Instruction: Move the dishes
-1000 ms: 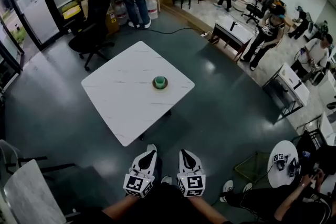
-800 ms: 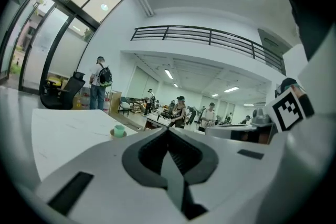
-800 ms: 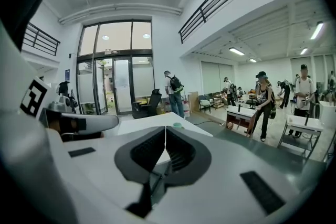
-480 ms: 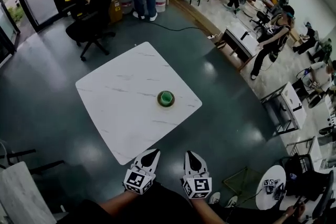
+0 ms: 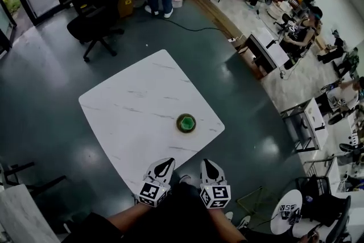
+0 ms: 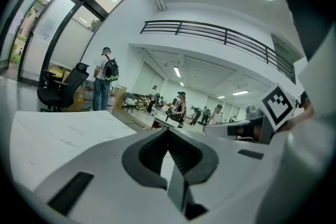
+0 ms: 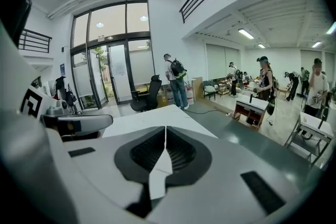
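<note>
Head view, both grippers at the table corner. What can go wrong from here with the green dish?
1. The left gripper and right gripper both have their jaws together. Reaching in like that would likely shove the green dish rather than grasp it.
2. The dish sits close to the right-hand edge of the table, so a push from the near side could send it off onto the floor.

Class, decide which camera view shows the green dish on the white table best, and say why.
The head view: it looks down on the green dish, whole and unblocked, on the white table. Both gripper views show only some tabletop; the dish appears in neither.
</note>
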A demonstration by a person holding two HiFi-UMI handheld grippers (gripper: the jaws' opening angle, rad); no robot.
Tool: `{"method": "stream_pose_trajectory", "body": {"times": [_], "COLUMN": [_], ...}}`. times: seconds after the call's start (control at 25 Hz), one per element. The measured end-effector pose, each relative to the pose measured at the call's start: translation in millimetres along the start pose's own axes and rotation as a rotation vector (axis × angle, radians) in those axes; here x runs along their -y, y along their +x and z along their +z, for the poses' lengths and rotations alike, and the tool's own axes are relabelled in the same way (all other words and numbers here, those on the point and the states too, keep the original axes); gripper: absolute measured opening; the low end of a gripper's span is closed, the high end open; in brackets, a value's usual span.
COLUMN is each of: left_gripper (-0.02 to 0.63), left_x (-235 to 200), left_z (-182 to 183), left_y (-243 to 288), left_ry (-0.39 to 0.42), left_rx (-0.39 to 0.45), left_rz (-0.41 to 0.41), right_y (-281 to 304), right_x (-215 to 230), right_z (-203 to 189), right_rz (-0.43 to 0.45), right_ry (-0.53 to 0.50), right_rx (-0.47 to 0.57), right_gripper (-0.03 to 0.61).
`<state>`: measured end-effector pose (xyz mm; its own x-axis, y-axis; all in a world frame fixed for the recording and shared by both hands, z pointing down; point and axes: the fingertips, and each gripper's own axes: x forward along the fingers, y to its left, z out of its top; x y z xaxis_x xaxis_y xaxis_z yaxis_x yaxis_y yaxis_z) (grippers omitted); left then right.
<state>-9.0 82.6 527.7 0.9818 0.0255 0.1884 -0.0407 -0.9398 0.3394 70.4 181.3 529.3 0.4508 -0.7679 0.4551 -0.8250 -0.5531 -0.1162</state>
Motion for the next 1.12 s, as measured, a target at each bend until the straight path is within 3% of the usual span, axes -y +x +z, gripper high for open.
{"method": "stream_pose_trajectory", "body": {"times": [0.28, 0.44, 0.64, 0.84, 1.12], "left_gripper": [0.015, 0.014, 0.014, 0.015, 0.015], "left_x": [-36.7, -58.5, -85.2, -107.8, -125.0], "left_z": [3.2, 6.3, 8.7, 4.2, 0.7], "left_y": [17.8, 35.0, 63.1, 90.0, 98.4], "left_ry": [-0.052, -0.072, -0.083, -0.103, -0.136], "left_rx": [0.005, 0.01, 0.024, 0.009, -0.005], "left_rz": [0.08, 0.17, 0.301, 0.382, 0.487], "right_y": [78.3, 126.1, 189.2, 243.0, 273.8], "right_x": [20.4, 35.6, 56.1, 70.7, 78.0], "right_z": [2.7, 0.4, -23.7, -52.3, -86.3], "right_rz": [0.07, 0.14, 0.245, 0.318, 0.394], "right_ry": [-0.031, -0.075, -0.116, -0.125, -0.17], "right_rx": [-0.079, -0.137, -0.232, -0.358, -0.491], "right_gripper": [0.018, 0.018, 0.026, 0.097, 0.106]}}
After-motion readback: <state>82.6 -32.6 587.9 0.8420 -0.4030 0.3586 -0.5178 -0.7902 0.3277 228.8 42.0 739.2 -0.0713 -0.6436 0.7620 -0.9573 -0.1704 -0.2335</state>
